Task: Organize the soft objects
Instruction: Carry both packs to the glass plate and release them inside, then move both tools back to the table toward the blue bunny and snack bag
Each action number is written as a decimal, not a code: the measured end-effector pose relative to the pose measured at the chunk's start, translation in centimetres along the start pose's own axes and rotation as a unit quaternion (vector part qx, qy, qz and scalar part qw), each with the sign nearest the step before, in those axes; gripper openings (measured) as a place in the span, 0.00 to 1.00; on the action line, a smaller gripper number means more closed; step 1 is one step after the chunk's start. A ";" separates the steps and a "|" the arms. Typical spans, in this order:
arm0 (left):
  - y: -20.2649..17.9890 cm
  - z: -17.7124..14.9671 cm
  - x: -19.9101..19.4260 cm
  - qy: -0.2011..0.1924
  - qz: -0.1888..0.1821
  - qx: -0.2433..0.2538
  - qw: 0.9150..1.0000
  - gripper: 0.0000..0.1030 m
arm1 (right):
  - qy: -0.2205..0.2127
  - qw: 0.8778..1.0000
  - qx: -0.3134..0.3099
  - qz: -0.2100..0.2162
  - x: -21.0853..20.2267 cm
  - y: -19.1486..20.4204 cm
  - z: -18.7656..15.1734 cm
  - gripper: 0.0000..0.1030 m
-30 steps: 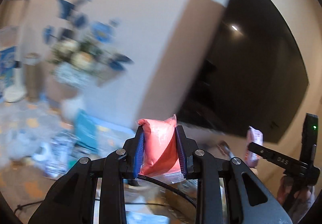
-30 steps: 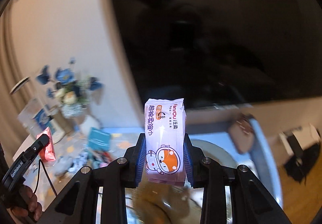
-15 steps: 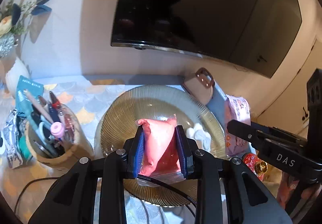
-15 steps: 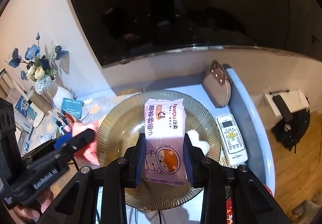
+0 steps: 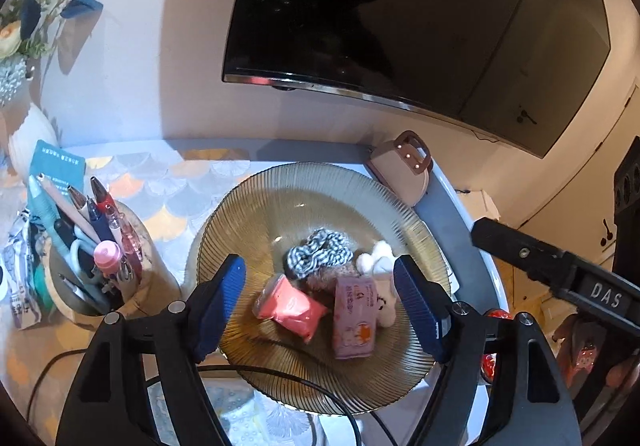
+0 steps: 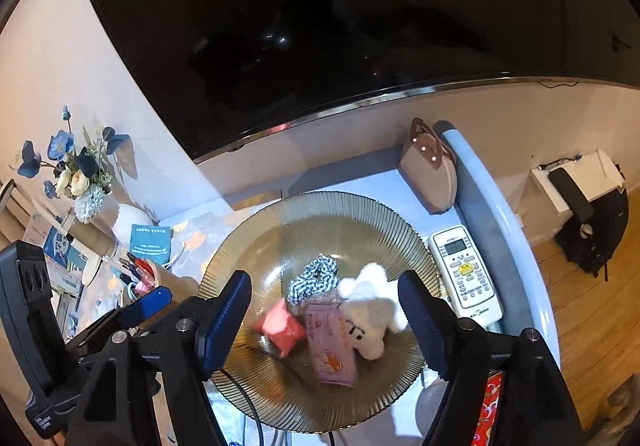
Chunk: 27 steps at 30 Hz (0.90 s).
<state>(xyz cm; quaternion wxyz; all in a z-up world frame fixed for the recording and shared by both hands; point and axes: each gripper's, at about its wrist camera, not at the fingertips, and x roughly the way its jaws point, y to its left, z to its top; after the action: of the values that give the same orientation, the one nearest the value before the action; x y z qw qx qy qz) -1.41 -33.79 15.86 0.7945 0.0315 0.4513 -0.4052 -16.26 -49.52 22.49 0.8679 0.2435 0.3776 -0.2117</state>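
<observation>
Left gripper (image 5: pixel 320 306): jaws spread wide, holding nothing, poised above the ribbed glass plate (image 5: pixel 248 213). On the plate, four soft items: one red packet (image 5: pixel 289 306), one checked scrunchie (image 5: pixel 318 252), one pink tissue pack (image 5: pixel 354 320), one white plush toy (image 5: pixel 380 266), clustered and touching. Right gripper (image 6: pixel 326 320): equally wide, empty, above the same plate.

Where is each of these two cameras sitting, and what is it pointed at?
Left wrist: rides the left gripper, looking down between its open fingers at the glass plate; the right gripper's arm shows at right.
Right wrist: rides the right gripper, also open, above the same plate; the left gripper shows at lower left.
Shared: plate, red packet, pink tissue pack, TV.
</observation>
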 end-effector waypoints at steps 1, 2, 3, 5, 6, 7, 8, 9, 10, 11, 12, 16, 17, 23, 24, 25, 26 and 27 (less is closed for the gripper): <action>0.1 0.0 0.1 0.002 0.000 -0.002 1.000 0.73 | 0.000 1.000 0.003 0.001 0.0 -0.2 0.0 0.72; 0.1 -0.1 0.1 0.003 0.001 -0.003 1.000 0.73 | -0.001 1.000 0.006 0.001 -0.1 -0.3 0.1 0.72; 0.2 -0.1 0.1 0.004 0.001 -0.004 1.000 0.73 | -0.001 1.000 0.008 0.002 -0.1 -0.4 0.1 0.72; 0.2 -0.2 0.3 0.009 0.006 -0.005 1.000 0.73 | -0.001 1.000 0.009 0.002 -0.2 -0.5 0.2 0.72; 0.3 -0.2 0.4 0.014 0.011 -0.005 1.000 0.73 | -0.001 1.000 0.009 0.002 -0.2 -0.5 0.2 0.72; 0.3 -0.3 0.5 0.018 0.013 -0.005 1.000 0.73 | -0.001 1.000 0.008 0.002 -0.2 -0.5 0.2 0.72; 0.4 -0.3 0.5 0.021 0.014 -0.005 1.000 0.73 | 0.000 1.000 0.007 0.002 -0.2 -0.4 0.1 0.72; 0.4 -0.3 0.6 0.023 0.016 -0.006 1.000 0.73 | 0.001 1.000 0.006 0.003 -0.2 -0.3 0.1 0.72; 0.5 -0.3 0.6 0.026 0.018 -0.007 0.999 0.73 | 0.002 1.000 0.003 0.004 -0.1 -0.1 0.1 0.72; 0.6 -0.4 0.6 0.028 0.020 -0.008 0.999 0.73 | 0.003 1.000 0.001 0.004 -0.1 0.0 0.0 0.72; 0.7 -0.4 0.5 0.029 0.020 -0.010 0.999 0.73 | 0.004 1.000 -0.003 0.005 -0.1 0.2 0.0 0.72; 1.0 -0.5 0.1 0.029 0.021 -0.013 0.999 0.73 | 0.007 1.000 -0.016 0.007 -0.1 1.0 -0.3 0.72; 1.0 -0.5 -0.1 0.029 0.021 -0.013 0.999 0.73 | 0.008 1.000 -0.018 0.009 -0.2 1.2 -0.4 0.72; 1.6 -0.8 -0.9 0.025 0.020 -0.020 0.999 0.73 | 0.009 1.000 -0.026 0.014 -0.3 2.0 -0.6 0.72; 1.6 -0.8 -1.0 0.024 0.020 -0.022 0.999 0.73 | 0.009 1.000 -0.026 0.015 -0.4 2.1 -0.6 0.72; 1.8 -0.9 -1.1 0.024 0.019 -0.024 0.999 0.73 | 0.009 0.999 -0.027 0.015 -0.4 2.3 -0.7 0.72; 1.9 -0.9 -1.3 0.023 0.019 -0.026 0.999 0.73 | 0.009 0.999 -0.029 0.016 -0.4 2.4 -0.8 0.72; 2.0 -1.0 -1.4 0.022 0.019 -0.028 0.999 0.73 | 0.009 0.999 -0.030 0.016 -0.5 2.6 -0.8 0.72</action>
<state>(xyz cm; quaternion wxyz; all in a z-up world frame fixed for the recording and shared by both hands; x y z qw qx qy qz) -1.11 -31.12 15.67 0.7926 0.0262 0.4791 -0.3763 -15.58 -46.95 23.03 0.8748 0.2250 0.3876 -0.1840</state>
